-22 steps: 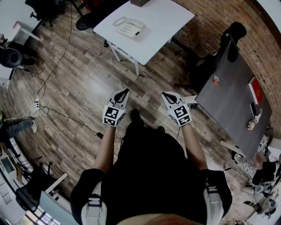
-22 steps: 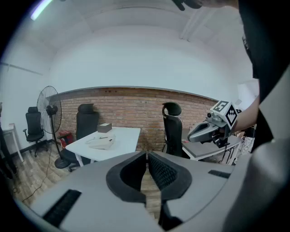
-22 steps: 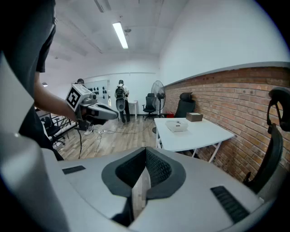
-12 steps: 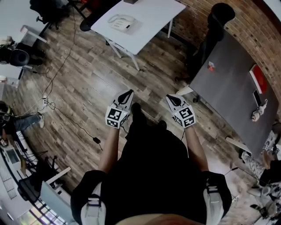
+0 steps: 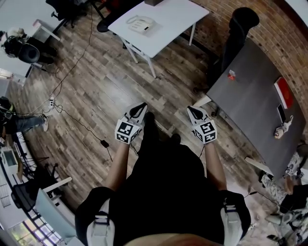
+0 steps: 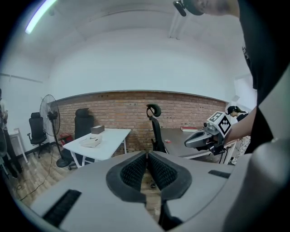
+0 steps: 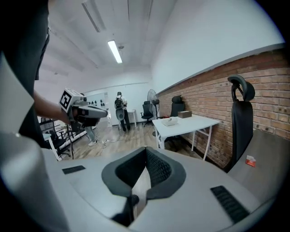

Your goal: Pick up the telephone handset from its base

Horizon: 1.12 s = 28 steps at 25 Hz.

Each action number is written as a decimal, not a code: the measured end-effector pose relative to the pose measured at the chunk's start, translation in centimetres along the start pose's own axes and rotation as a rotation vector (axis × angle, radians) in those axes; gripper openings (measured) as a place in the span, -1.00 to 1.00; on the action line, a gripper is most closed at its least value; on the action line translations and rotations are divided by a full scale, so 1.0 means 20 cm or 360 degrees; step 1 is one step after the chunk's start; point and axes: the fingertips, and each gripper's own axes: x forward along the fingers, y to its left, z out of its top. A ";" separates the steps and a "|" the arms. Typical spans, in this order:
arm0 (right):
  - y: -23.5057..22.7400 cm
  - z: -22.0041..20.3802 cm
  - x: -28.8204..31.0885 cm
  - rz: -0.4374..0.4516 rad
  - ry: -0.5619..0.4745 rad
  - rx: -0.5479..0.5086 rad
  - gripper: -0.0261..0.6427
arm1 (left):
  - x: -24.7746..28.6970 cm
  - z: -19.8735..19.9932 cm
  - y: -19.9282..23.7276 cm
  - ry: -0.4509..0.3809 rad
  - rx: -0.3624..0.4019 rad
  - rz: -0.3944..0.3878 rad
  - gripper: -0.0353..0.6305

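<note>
A person stands on a wood floor (image 5: 96,91), well apart from a white table (image 5: 175,17). The telephone (image 5: 140,22) sits on that table, handset on its base. The left gripper (image 5: 140,106) and right gripper (image 5: 192,110) are both closed and empty

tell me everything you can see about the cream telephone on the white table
The cream plastic desk telephone is a flat base with its handset lying in the cradle along one side. It sits flat on the white rectangular table, near a small brown box. Nothing else touches it. Its buttons are too small to read.
</note>
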 end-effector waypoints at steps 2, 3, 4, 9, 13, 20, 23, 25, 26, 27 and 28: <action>0.00 0.03 0.00 0.0009 -0.0039 0.0027 -0.93 | 0.01 -0.01 0.02 0.0001 0.0000 -0.0009 -0.80; 0.00 0.03 0.00 0.0004 -0.0040 0.0028 -0.93 | 0.01 -0.01 0.03 0.0003 0.0001 -0.0014 -0.80; 0.01 0.04 0.01 -0.0005 -0.0035 0.0027 -0.93 | 0.01 0.00 0.03 0.0000 0.0004 -0.0020 -0.80; 0.02 0.06 0.09 -0.0034 0.0006 0.0007 -0.93 | 0.00 0.07 0.15 -0.0054 0.0017 -0.0032 -0.80; 0.05 0.11 0.19 -0.0039 0.0014 -0.0001 -0.93 | -0.02 0.10 0.23 -0.0081 0.0020 -0.0056 -0.80; 0.18 0.15 0.32 0.0021 0.0040 -0.0035 -0.93 | 0.00 0.13 0.31 -0.0136 0.0023 -0.0104 0.07; 0.22 0.13 0.33 0.0044 0.0069 -0.0044 -0.93 | 0.02 0.12 0.32 -0.0115 0.0063 -0.0101 0.24; 0.23 0.09 0.32 0.0053 0.0092 -0.0038 -0.93 | 0.02 0.12 0.32 -0.0121 0.0062 -0.0107 0.31; 0.23 0.07 0.31 0.0054 0.0107 -0.0034 -0.93 | 0.02 0.12 0.32 -0.0132 0.0059 -0.0113 0.33; 0.23 0.04 0.30 0.0052 0.0122 -0.0030 -0.93 | 0.02 0.13 0.32 -0.0141 0.0055 -0.0117 0.34; 0.23 0.02 0.29 0.0049 0.0135 -0.0025 -0.93 | 0.01 0.13 0.32 -0.0146 0.0051 -0.0118 0.34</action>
